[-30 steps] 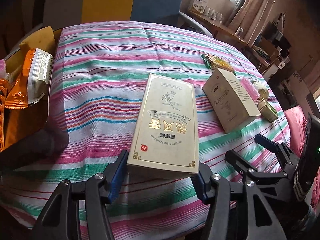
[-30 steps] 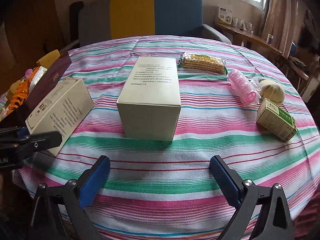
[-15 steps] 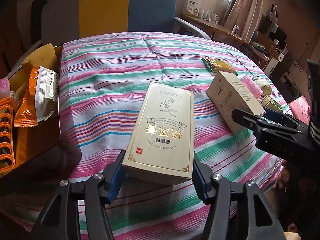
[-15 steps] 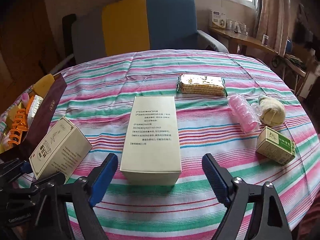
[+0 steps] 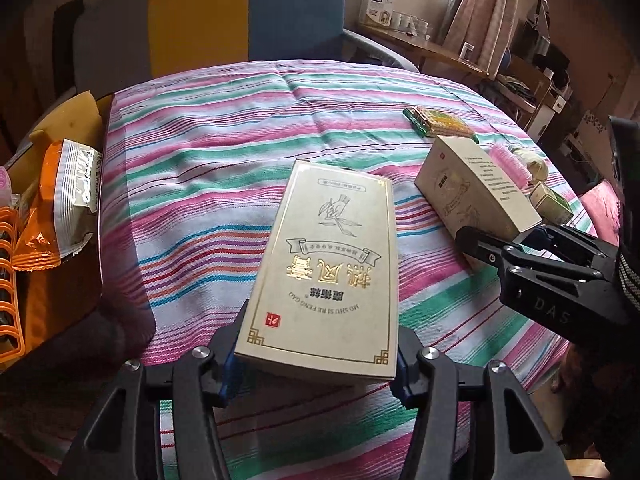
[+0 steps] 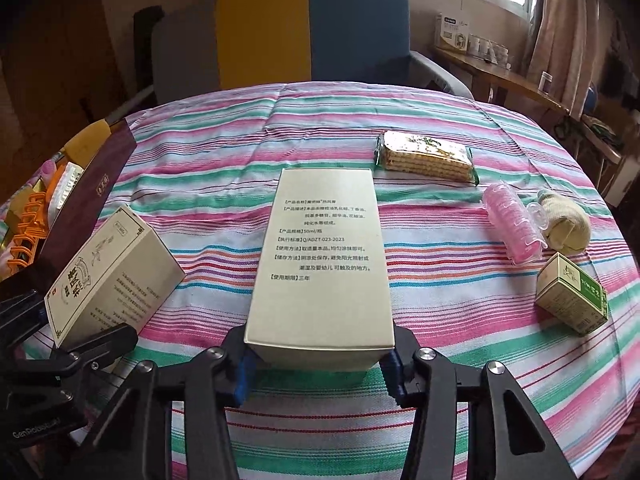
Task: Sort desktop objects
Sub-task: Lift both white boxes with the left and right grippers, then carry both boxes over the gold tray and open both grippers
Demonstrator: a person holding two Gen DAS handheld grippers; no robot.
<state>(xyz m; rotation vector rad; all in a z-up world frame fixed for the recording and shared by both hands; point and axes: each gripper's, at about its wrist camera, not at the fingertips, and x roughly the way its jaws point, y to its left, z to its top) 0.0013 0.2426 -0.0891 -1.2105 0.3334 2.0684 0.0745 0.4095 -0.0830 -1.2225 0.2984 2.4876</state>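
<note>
Left gripper (image 5: 318, 364) clamps one gold-printed box (image 5: 326, 268), raised above the striped tablecloth (image 5: 208, 168); right gripper (image 6: 318, 364) clamps a second, text-printed box (image 6: 324, 256). Also lying there: one cracker packet (image 6: 426, 156), one small green box (image 6: 572, 300).

Plenty of bare striped cloth (image 6: 224, 152) toward 12 o'clock, past both held boxes, so a gripper could slide through there. At 1 o'clock the cracker pack (image 6: 426, 156) sat in the way, and 2 to 3 o'clock was crowded: pink rollers (image 6: 510, 226), a cream bundle (image 6: 568, 226), and a small green box (image 6: 572, 294). The 9 o'clock edge was blocked by a dark tray (image 6: 86, 196), probably full.
</note>
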